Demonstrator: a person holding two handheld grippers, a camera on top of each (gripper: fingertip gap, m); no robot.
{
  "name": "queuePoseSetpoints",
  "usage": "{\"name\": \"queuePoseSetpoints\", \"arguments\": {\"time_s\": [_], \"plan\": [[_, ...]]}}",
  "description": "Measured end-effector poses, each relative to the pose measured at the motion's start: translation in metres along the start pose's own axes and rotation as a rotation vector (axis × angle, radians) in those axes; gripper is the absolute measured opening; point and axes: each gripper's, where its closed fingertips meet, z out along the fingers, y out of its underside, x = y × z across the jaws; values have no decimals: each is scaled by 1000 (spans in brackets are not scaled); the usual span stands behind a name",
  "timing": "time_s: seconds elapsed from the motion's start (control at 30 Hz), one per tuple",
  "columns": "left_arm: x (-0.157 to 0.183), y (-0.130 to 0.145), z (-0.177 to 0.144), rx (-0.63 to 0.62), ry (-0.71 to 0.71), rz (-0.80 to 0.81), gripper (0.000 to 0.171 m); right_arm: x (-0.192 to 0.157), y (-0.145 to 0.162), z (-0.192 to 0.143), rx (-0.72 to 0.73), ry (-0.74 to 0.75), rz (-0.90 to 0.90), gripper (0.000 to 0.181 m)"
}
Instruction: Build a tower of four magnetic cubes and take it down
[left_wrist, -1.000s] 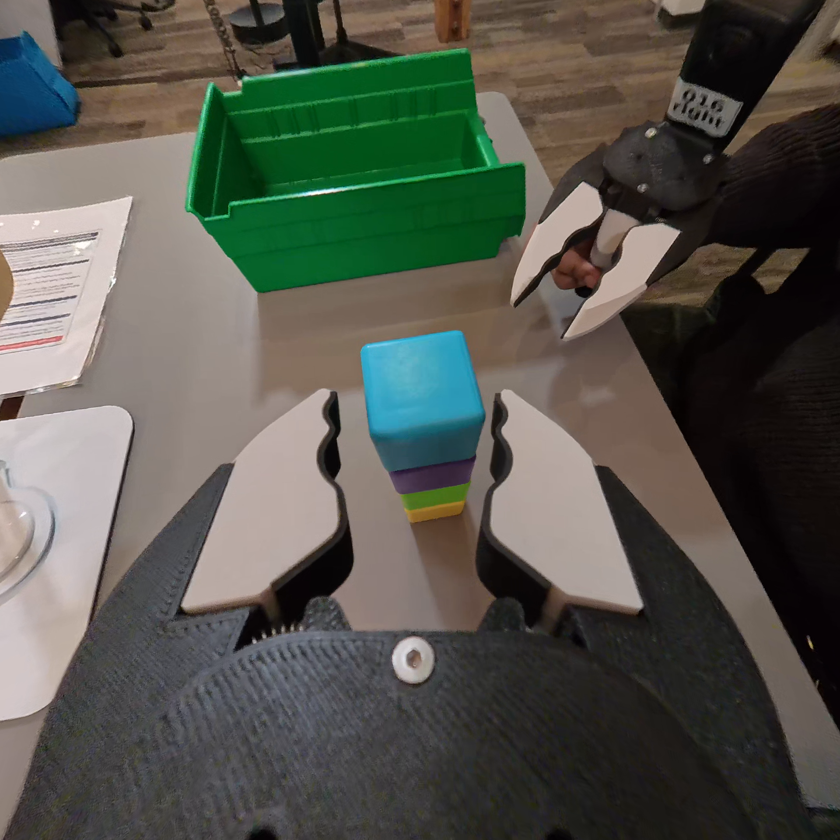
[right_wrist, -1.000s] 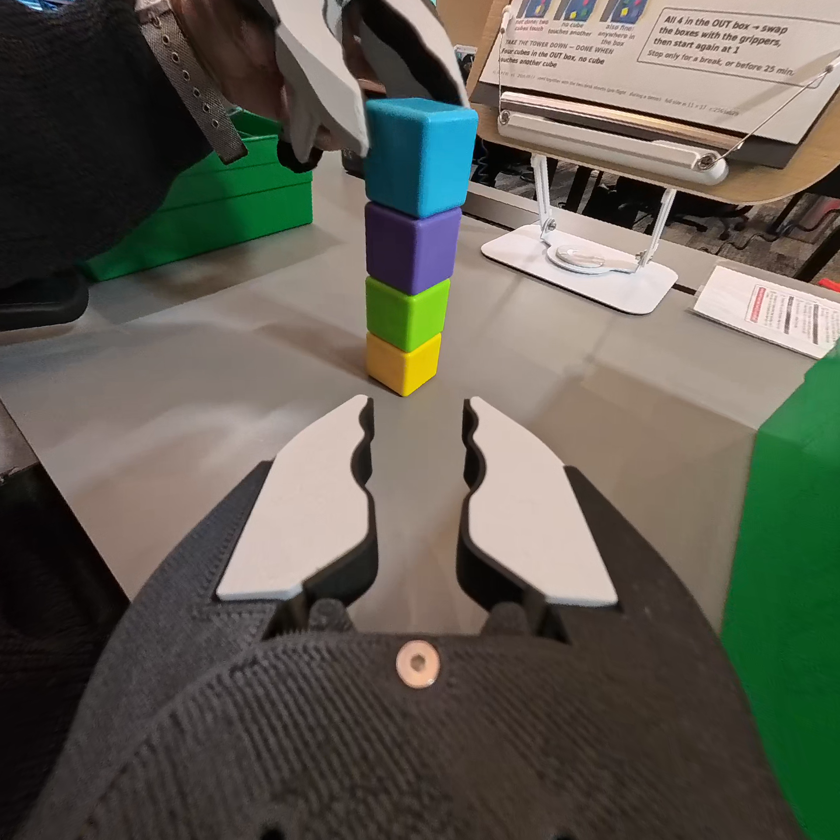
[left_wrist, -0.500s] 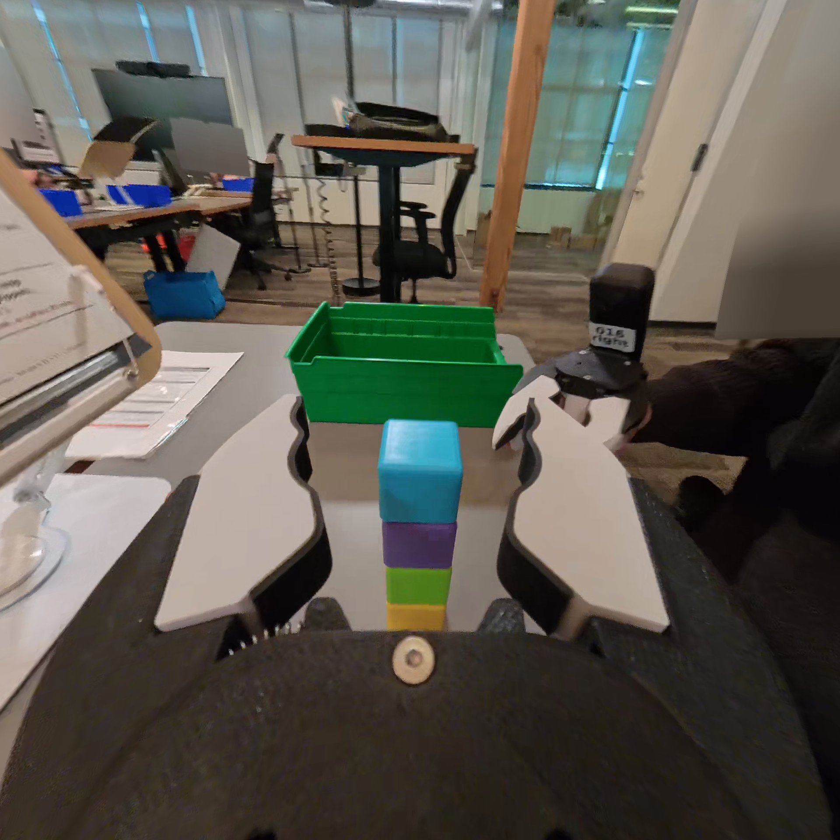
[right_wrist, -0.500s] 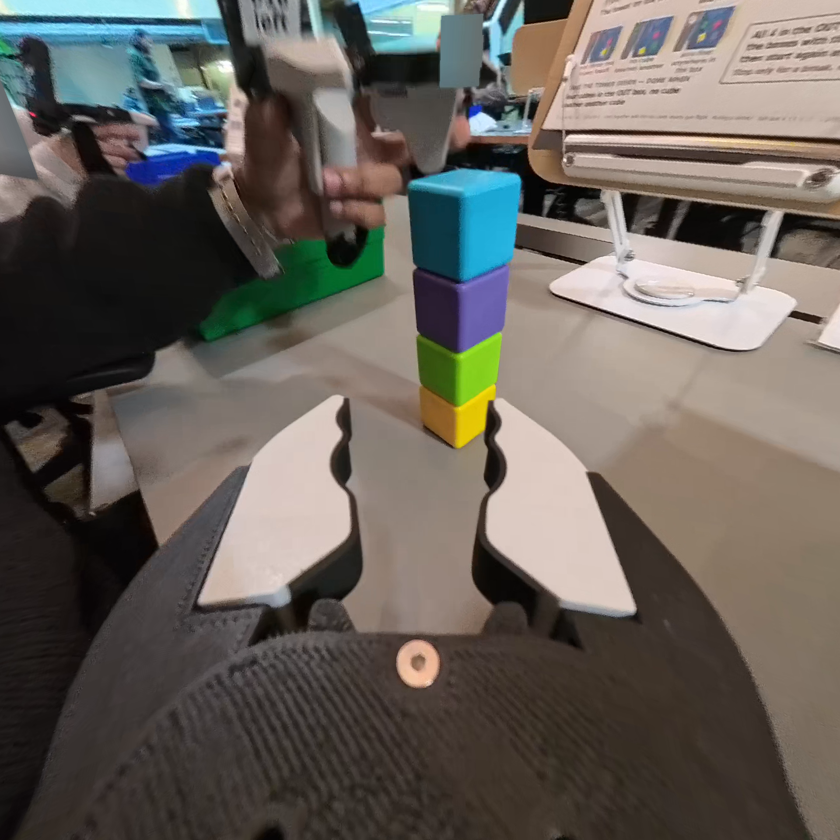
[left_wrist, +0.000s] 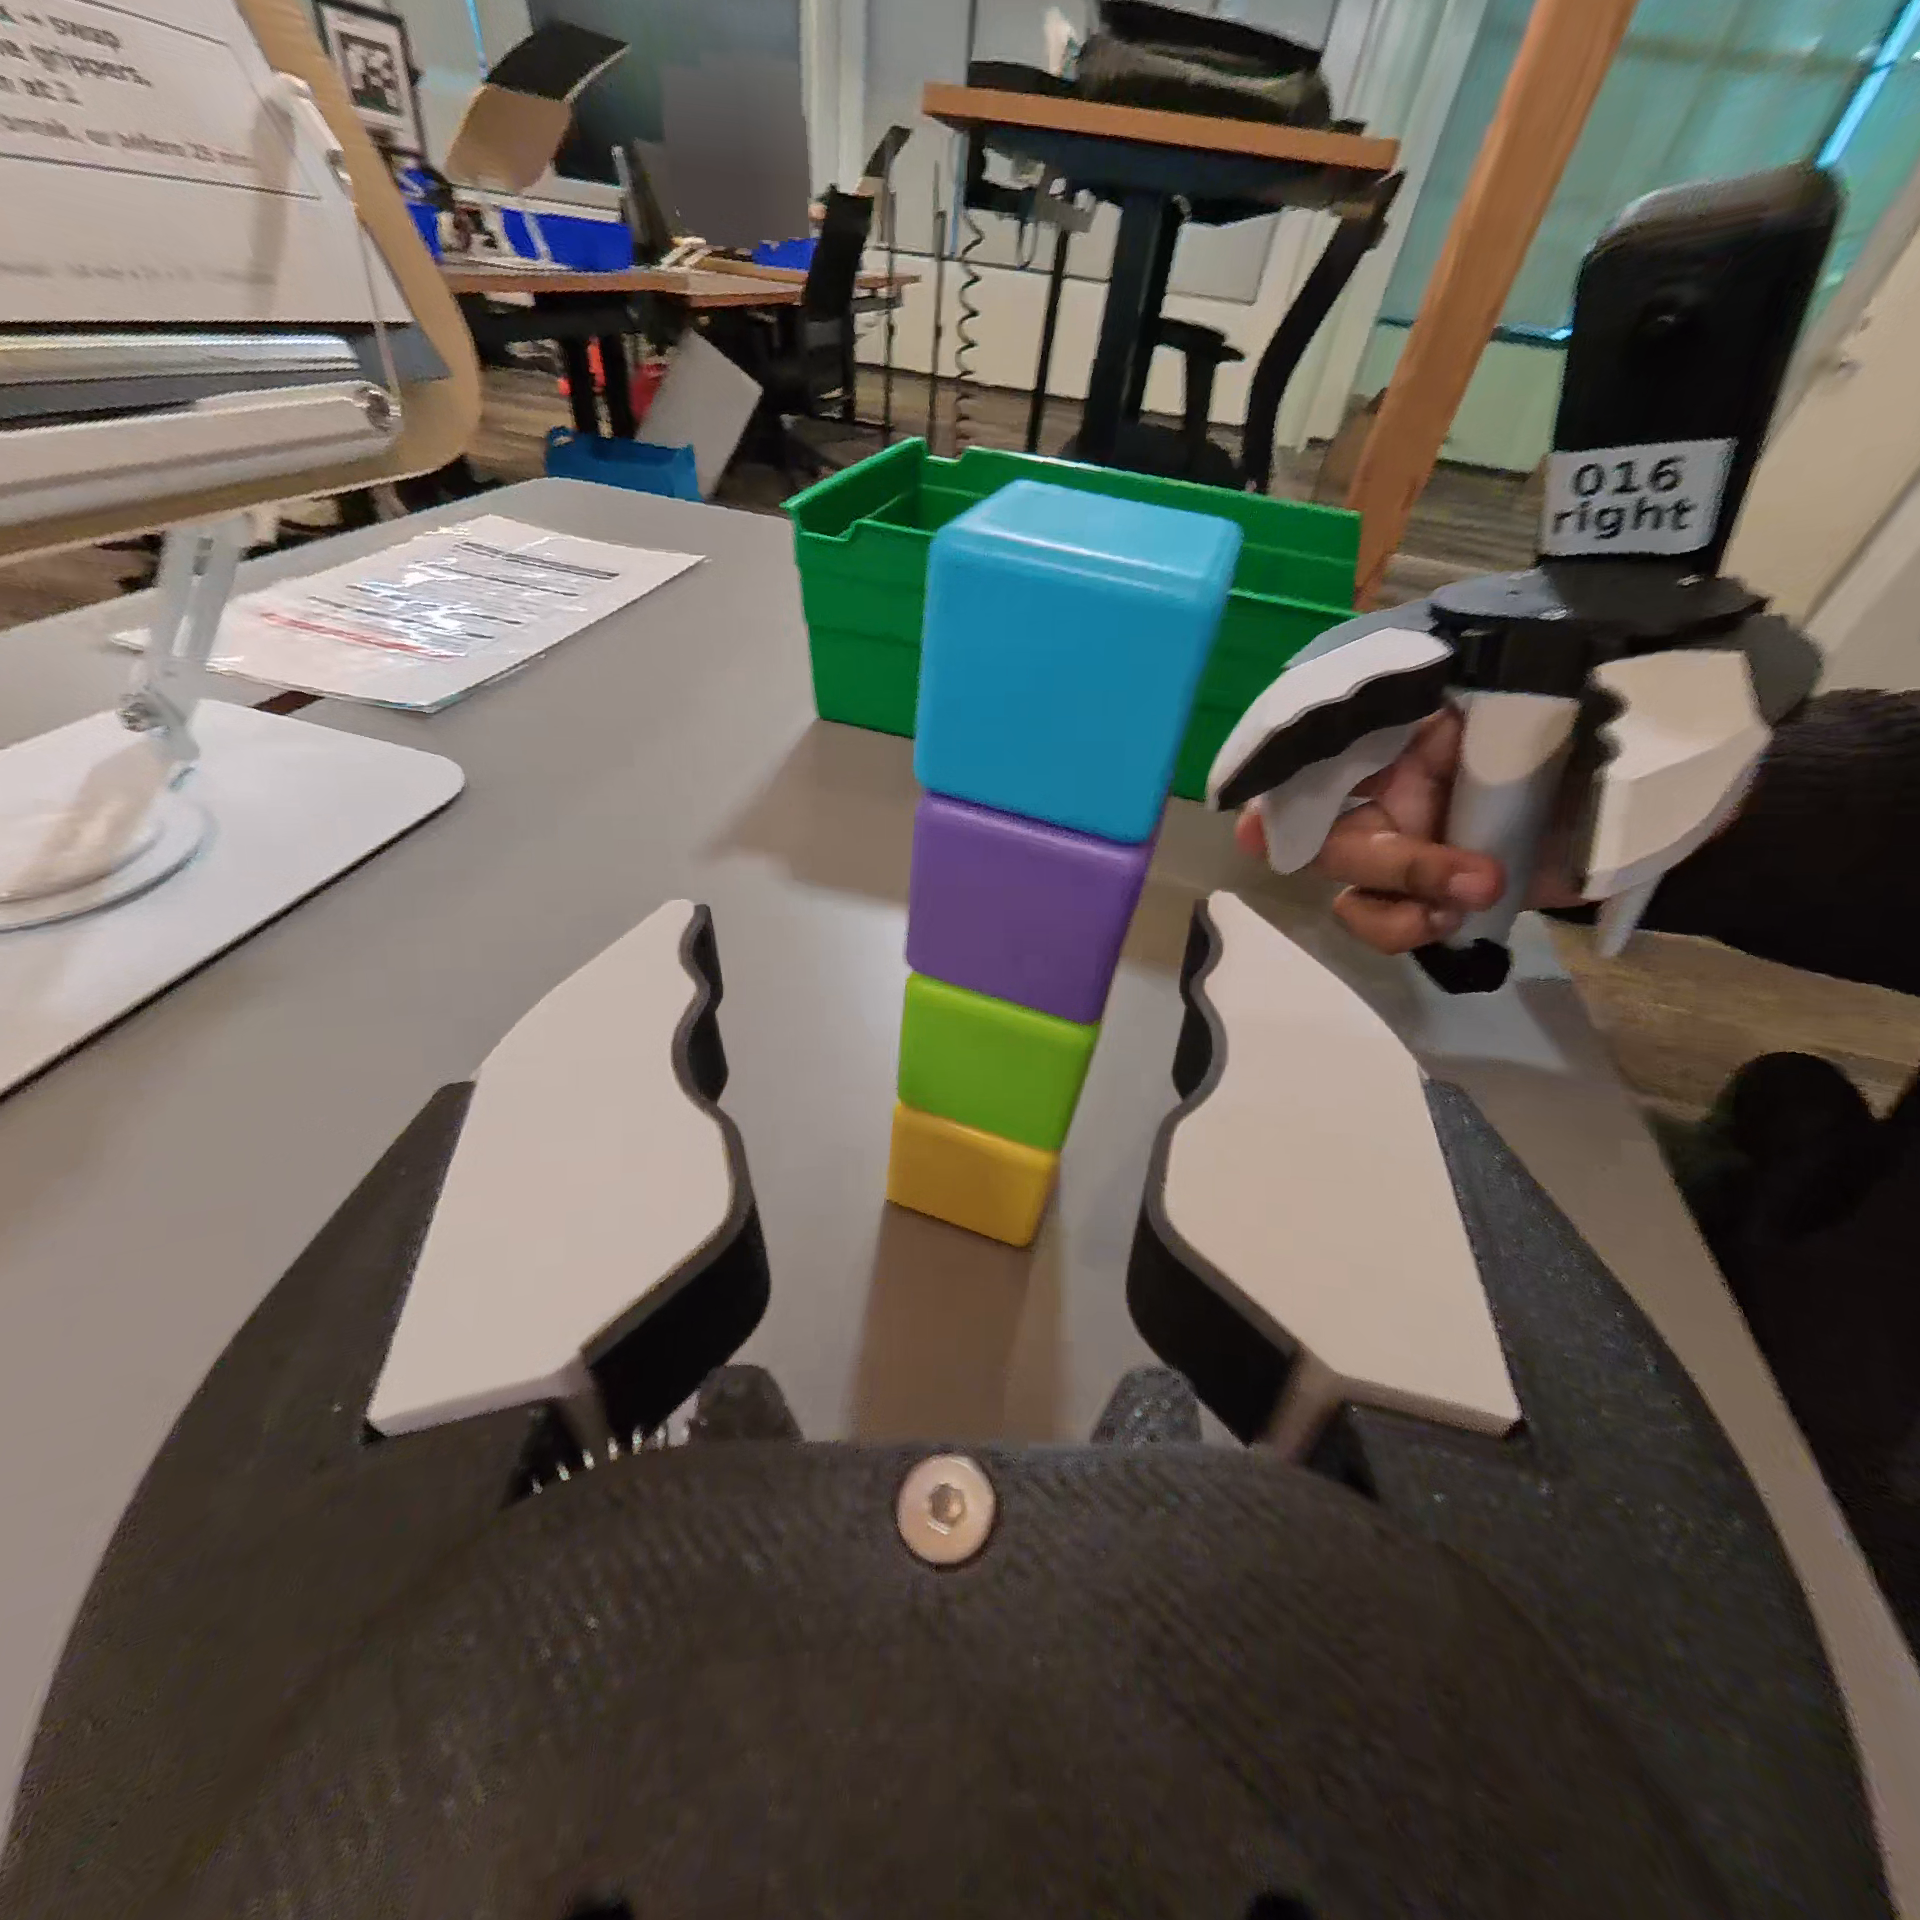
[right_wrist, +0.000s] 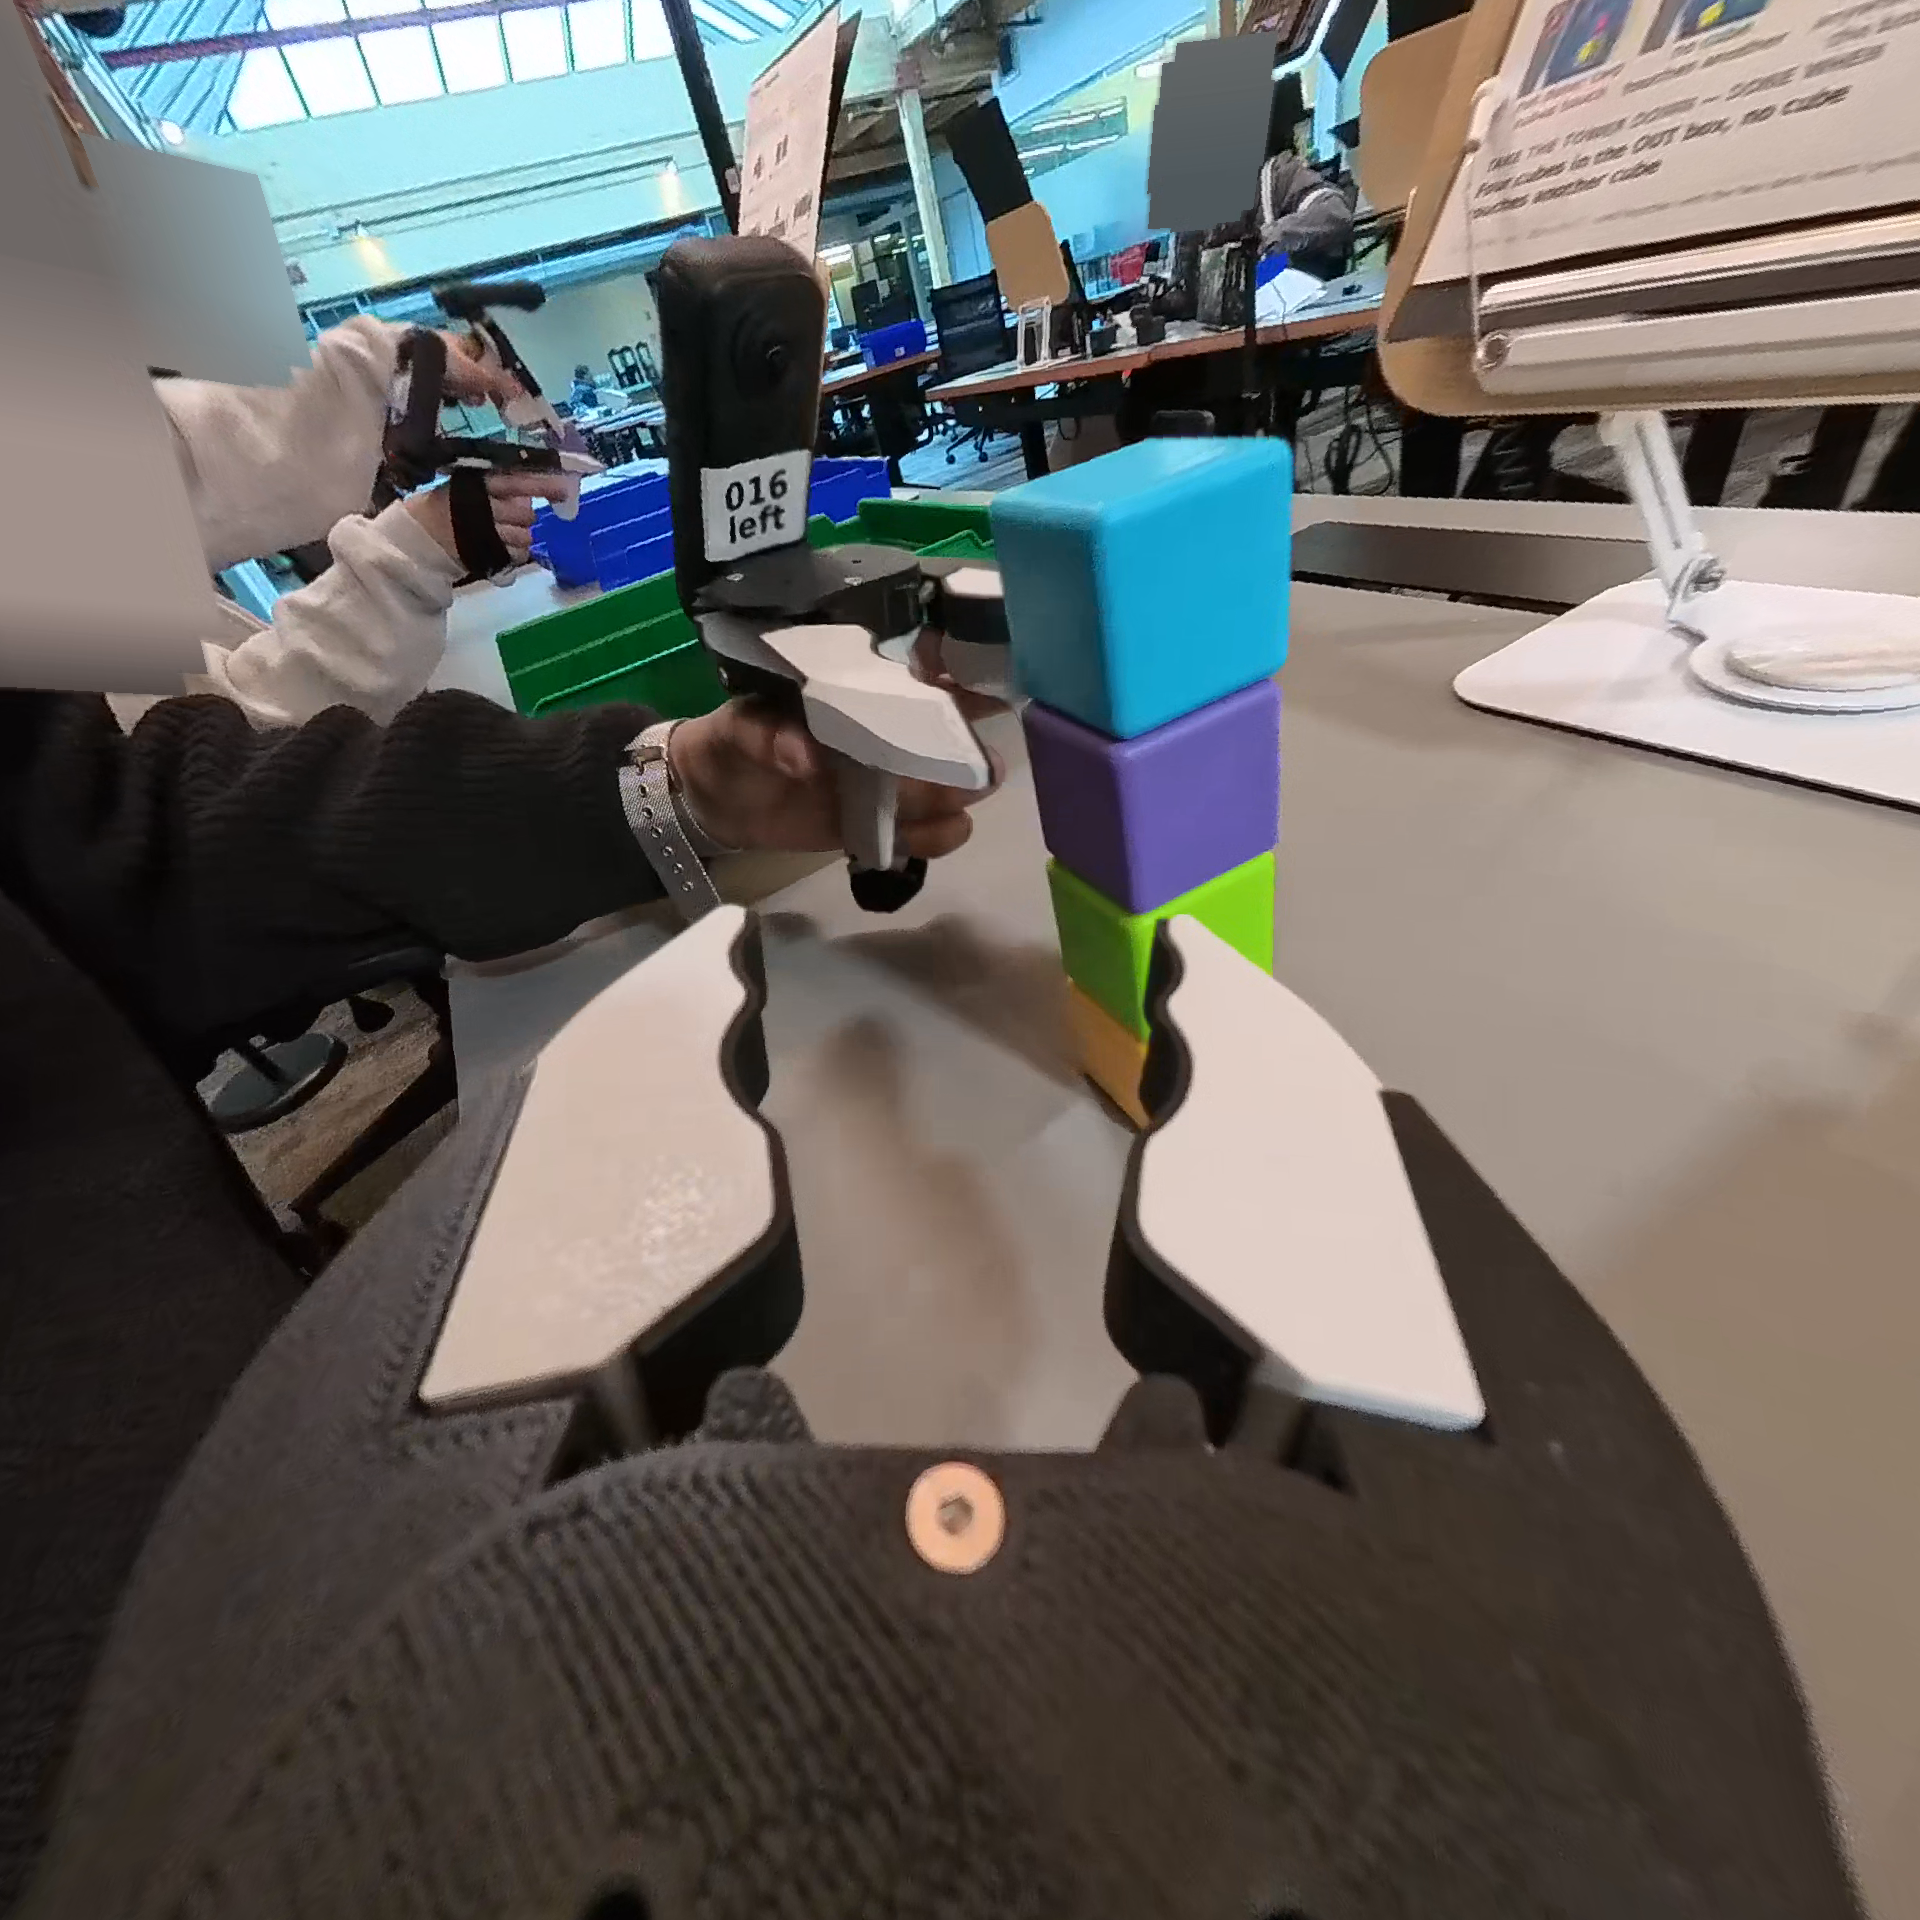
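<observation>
A tower of cubes stands on the grey table (left_wrist: 520, 935): blue cube (left_wrist: 1070, 655) on top, then purple cube (left_wrist: 1023, 904), green cube (left_wrist: 992, 1055) and yellow cube (left_wrist: 971, 1184). My left gripper (left_wrist: 951, 935) is open and empty, its fingers to either side of the tower. In the right wrist view the left gripper (right_wrist: 971, 686) is level with the blue cube (right_wrist: 1138, 582) and purple cube (right_wrist: 1153, 790); touching cannot be told. My right gripper (right_wrist: 956, 925) is open and empty, its right finger in front of the green cube (right_wrist: 1101, 935) and yellow cube (right_wrist: 1107, 1049).
A green bin (left_wrist: 862, 582) stands behind the tower. A document stand with a white base (left_wrist: 208, 790) and a paper sheet (left_wrist: 447, 613) are at the left. The right gripper (left_wrist: 1423, 862) hovers by the table's right edge. Another person's arms (right_wrist: 343, 582) show far off.
My left gripper came down from above the tower to level with it, still open. My right gripper moved nearer and leftward, so the tower now sits by its right finger. The tower has not moved.
</observation>
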Motion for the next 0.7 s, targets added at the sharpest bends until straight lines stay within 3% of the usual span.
{"name": "queuePoseSetpoints", "arguments": {"time_s": [0.4,0.7], "plan": [[18,10,22,-40,78,-6,85,-3,10,2,-24,5,-12,69],[19,9,32,-52,68,6,63,-3,12,-3,-30,22,-27,66]]}}
